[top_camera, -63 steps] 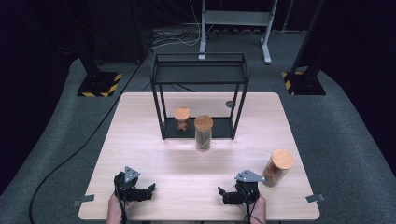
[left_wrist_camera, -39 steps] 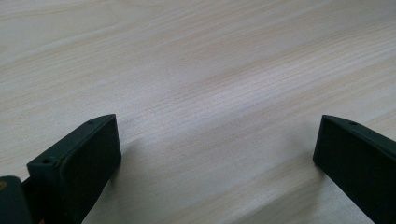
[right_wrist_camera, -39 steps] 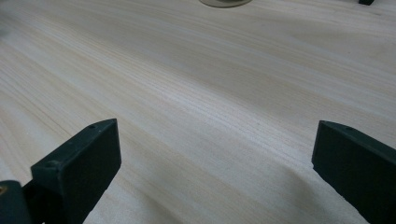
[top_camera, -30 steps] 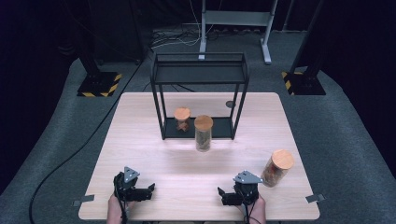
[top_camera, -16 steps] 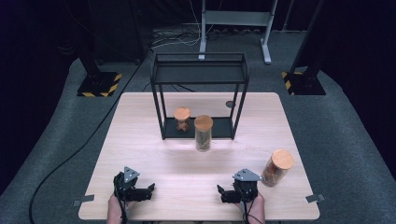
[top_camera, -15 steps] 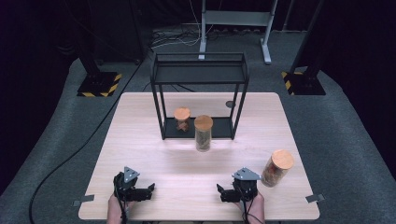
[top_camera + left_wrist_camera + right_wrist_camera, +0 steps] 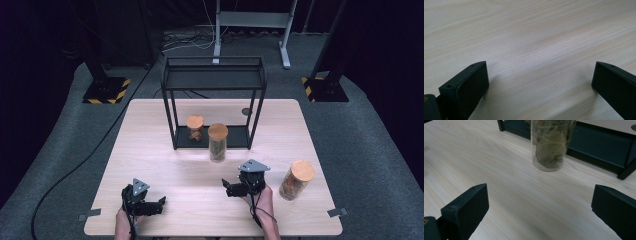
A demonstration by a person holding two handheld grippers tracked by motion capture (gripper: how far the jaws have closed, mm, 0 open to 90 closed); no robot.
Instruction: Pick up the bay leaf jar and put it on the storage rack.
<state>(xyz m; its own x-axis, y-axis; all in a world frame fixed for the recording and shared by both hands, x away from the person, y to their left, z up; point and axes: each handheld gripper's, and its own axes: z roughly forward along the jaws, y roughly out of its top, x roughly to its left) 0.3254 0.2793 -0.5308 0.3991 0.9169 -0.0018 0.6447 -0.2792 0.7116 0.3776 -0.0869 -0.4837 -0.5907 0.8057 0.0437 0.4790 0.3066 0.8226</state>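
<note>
A tall glass jar of dried leaves with a cork lid stands on the table just in front of a black wire shelf. In the right gripper view the tall jar is straight ahead, well beyond the jaws, with the shelf's base behind it. A small cork-lidded jar sits on the shelf's lower level. A third jar stands at the right. My right gripper is open and empty. Near the front edge, my left gripper hovers open over bare wood.
The pale wooden table has a small round hole by the shelf's right leg. Black stands with striped bases sit on the grey floor behind. A cable runs along the floor at the left.
My right gripper has moved forward and slightly left, toward the tall jar. The left gripper and the jars have stayed put.
</note>
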